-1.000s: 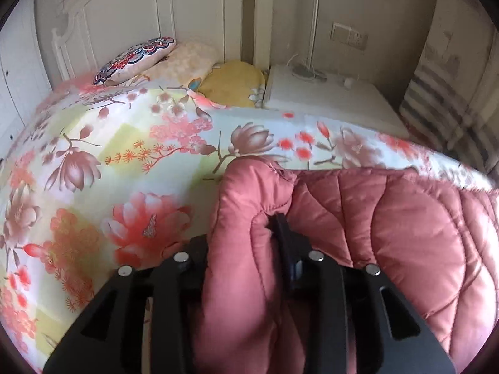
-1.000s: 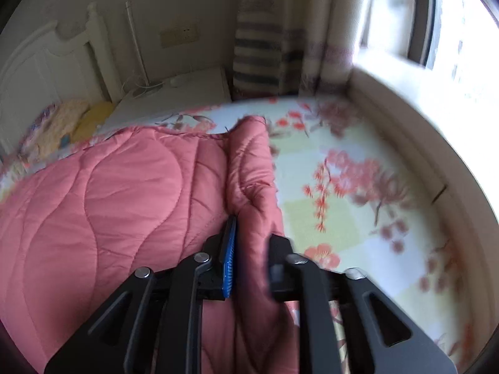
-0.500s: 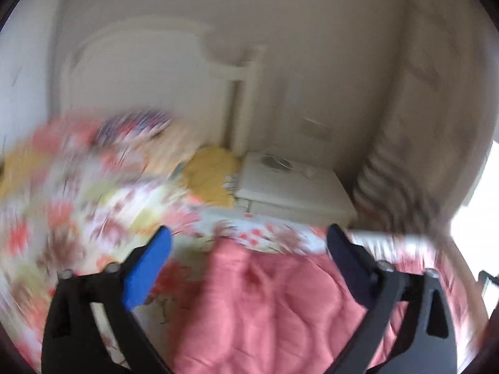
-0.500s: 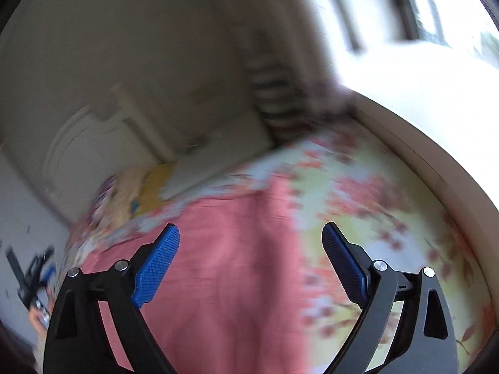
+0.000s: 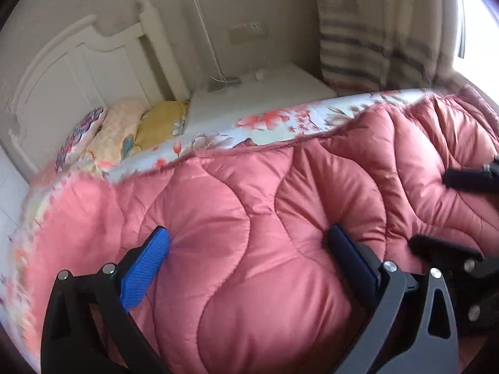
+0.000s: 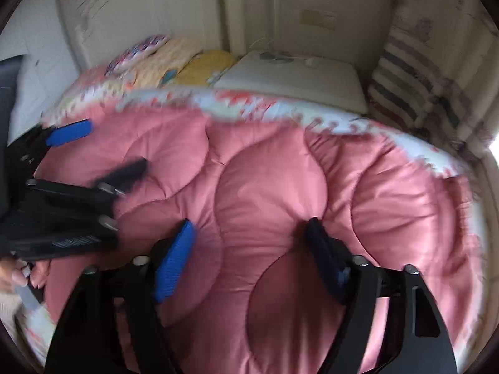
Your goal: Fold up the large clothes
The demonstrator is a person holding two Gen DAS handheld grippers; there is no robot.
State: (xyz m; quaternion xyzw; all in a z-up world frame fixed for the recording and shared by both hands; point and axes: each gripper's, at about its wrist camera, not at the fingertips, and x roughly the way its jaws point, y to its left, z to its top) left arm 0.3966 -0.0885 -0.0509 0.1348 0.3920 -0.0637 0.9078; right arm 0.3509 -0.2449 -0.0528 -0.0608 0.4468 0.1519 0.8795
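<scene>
A pink quilted puffer garment [image 5: 265, 205] lies folded on the floral bedspread [image 5: 280, 121]; it also fills the right wrist view [image 6: 280, 187]. My left gripper [image 5: 246, 249] is open, its blue-padded fingers pressing down into the garment's surface. My right gripper [image 6: 249, 237] is open too, its fingers pressing into the garment. The right gripper shows at the right edge of the left wrist view [image 5: 461, 218]. The left gripper shows at the left of the right wrist view [image 6: 93, 149].
Pillows [image 5: 131, 127] lie at the white headboard [image 5: 78, 71]. A white nightstand [image 5: 259, 93] with a lamp stands beyond the bed. A striped curtain [image 5: 368, 56] hangs at the right, by the window. A hand [image 6: 21, 274] shows at the lower left.
Both grippers let go of the garment's edges and opened wide. They then swung inward and came down onto the top of the folded garment, close beside each other.
</scene>
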